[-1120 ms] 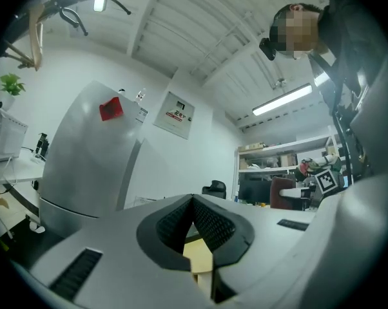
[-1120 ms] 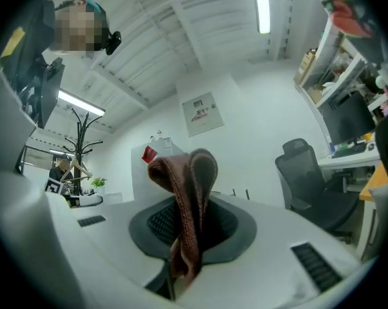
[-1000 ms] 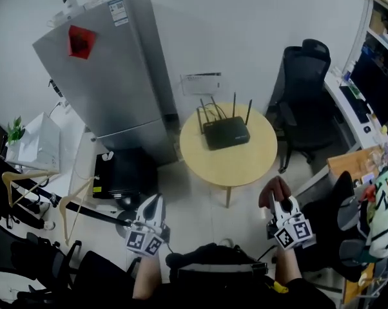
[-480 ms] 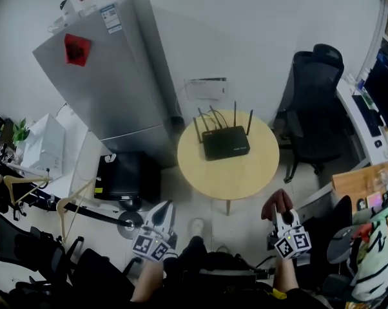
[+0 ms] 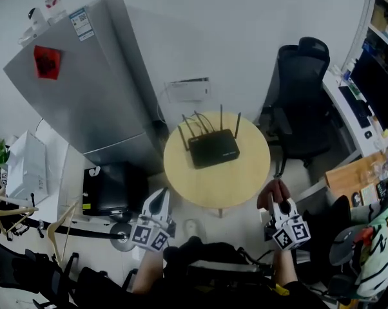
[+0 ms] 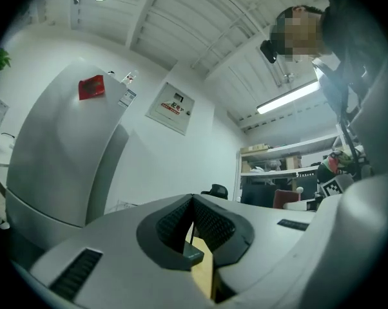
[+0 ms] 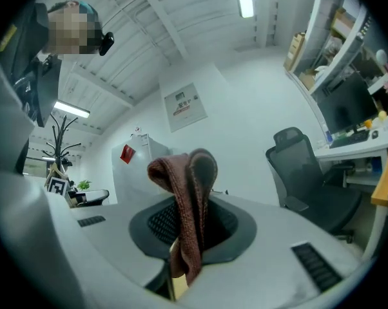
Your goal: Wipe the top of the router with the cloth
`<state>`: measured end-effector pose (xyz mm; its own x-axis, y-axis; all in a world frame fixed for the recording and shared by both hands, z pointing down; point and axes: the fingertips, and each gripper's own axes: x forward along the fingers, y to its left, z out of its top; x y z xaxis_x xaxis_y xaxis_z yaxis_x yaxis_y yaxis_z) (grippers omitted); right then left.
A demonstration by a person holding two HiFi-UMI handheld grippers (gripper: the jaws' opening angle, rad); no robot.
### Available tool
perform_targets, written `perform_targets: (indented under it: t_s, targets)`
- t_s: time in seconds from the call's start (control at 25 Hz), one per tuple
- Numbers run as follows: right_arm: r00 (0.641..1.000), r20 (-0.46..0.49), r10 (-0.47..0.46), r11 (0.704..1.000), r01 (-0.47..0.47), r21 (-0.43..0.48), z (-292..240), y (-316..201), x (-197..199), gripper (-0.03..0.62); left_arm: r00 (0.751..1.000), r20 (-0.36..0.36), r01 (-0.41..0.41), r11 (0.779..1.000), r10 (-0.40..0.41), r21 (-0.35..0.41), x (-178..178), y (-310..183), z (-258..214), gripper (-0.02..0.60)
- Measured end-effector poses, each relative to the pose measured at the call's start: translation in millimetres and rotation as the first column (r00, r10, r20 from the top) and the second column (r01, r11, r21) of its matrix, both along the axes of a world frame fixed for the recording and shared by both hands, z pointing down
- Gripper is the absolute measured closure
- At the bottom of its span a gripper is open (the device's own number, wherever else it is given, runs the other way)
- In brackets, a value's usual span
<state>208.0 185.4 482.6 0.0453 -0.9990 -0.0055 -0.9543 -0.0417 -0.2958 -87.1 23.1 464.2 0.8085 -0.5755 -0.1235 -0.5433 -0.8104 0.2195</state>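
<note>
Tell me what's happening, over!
Left gripper shut, empty. Right gripper shut on cloth. Router on table, untouched. Nothing in the way.

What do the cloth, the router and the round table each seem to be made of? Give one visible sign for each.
Cloth: soft reddish-brown fabric, probably woven or terry; it has a ribbed texture and limp folds.
Router: probably hard plastic with a matte black finish; it has a flat moulded case and thin antennas.
Table: likely wood or laminate with a smooth pale yellow top; no grain can be made out.
</note>
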Motion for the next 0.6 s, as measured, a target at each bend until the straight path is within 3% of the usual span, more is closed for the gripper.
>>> perform_targets:
  t_s: [0.12, 0.28, 0.6]
  targets:
    - [0.999, -0.033, -0.013, 1.0, 0.013, 0.011, -12.6, -38.9, -5.4, 0.534, 0.999, 0.021, -0.037, 0.998, 0.036, 0.046, 8.3, -30.8, -7.6, 0.584]
    - [0.997, -0.064, -0.044, 0.999, 0.045, 0.015, -24.1, -95.3, -18.3, 0.534, 1.0, 0.01, -0.015, 0.998, 0.015, 0.054, -6.6, -83.1, -10.6, 0.584]
    - [0.984, -0.145, -0.1, 0.992, 0.088, -0.086, -16.7, -190.7, -44.9, 0.534, 1.0, -0.013, -0.006, 0.999, 0.007, 0.032, -32.8, -159.5, -7.7, 0.584]
